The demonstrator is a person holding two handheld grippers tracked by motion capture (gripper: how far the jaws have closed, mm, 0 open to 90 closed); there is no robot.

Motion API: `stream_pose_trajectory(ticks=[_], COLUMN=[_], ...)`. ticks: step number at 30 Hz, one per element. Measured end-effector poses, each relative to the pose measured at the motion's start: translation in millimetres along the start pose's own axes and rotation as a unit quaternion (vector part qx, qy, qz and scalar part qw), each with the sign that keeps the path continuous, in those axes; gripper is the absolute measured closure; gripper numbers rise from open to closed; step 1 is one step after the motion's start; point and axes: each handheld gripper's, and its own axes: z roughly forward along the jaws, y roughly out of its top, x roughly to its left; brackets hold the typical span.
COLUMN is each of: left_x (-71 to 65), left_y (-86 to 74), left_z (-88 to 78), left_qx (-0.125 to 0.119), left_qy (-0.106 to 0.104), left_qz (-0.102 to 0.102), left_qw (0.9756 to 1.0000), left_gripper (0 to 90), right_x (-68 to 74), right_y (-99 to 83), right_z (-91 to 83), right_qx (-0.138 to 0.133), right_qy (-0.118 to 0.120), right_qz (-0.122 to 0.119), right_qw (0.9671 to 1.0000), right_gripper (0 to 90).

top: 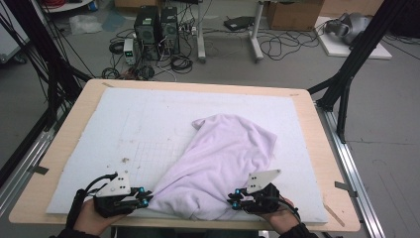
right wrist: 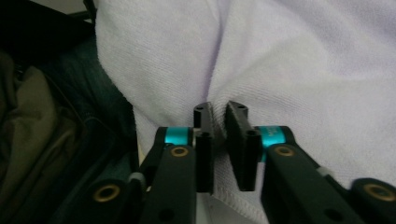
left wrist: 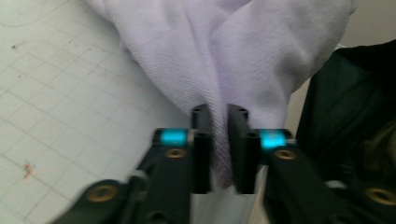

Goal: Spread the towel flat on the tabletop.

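A pale lilac cloth (top: 218, 158) lies bunched on the white gridded mat (top: 129, 124), running from the middle toward the front edge. My left gripper (top: 146, 201) holds its near left corner low over the mat. In the left gripper view the jaws (left wrist: 219, 112) pinch a fold of the cloth (left wrist: 224, 56). My right gripper (top: 234, 202) holds the near right edge. In the right gripper view its jaws (right wrist: 219, 109) are closed on a fold of the cloth (right wrist: 303, 70) beside the stitched hem.
The mat covers a wooden table (top: 324, 158). Black frame legs (top: 346, 74) stand at the right and left sides. Computer towers (top: 156, 29) and cables sit on the floor beyond the far edge. The person's dark clothing (right wrist: 56, 130) is close behind both grippers.
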Motion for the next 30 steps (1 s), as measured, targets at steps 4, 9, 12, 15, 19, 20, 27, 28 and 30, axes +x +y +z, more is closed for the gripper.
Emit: stream_pose_trajectory(ticks=[4, 9, 12, 15, 19, 20, 27, 28, 30], left_x=[10.7, 35.3, 51.0, 67.0, 76.6, 77.5, 80.1, 79.3, 76.9], left_y=[12.5, 34.1, 46.0, 54.1, 56.5, 55.8, 54.8, 55.3, 54.9], left_z=[3.8, 22.4, 42.3, 66.5, 93.2, 97.2, 103.3, 101.5, 95.5], left_qx=[-0.022, -0.035, -0.03, -0.02, 0.017, 0.02, 0.049, 0.053, 0.054], left_qy=[0.002, 0.001, -0.003, -0.009, -0.02, -0.02, -0.022, -0.016, -0.004], left_qz=[-0.003, -0.002, 0.003, -0.008, -0.022, -0.026, -0.045, -0.043, -0.04], left_qw=[0.9998, 0.9994, 0.9996, 0.9997, 0.9994, 0.9992, 0.9976, 0.9976, 0.9978], left_gripper=[56.2, 50.8, 51.5, 53.1, 53.1, 53.4, 82.1, 82.8, 83.5], right_x=[-11.0, -36.8, -50.9, -58.9, -63.4, -63.3, -67.3, -67.7, -67.9], right_y=[0.7, -3.1, -8.2, -10.8, -15.5, -16.8, -19.4, -19.3, -17.8], right_z=[-9.3, -15.8, -15.3, -14.3, -10.9, -9.5, 0.6, 1.1, 2.4], right_qx=[-0.028, -0.043, -0.04, -0.025, -0.01, -0.002, 0.017, 0.014, 0.013], right_qy=[-0.023, -0.069, -0.086, -0.104, -0.105, -0.104, -0.082, -0.077, -0.067], right_qz=[0.013, 0.043, 0.063, 0.07, 0.075, 0.077, 0.07, 0.07, 0.062], right_qw=[0.9993, 0.9957, 0.9934, 0.9918, 0.9916, 0.9916, 0.994, 0.9945, 0.9958], right_gripper=[60.9, 49.8, 48.1, 47.7, 47.0, 47.1, 64.6, 70.7, 80.5])
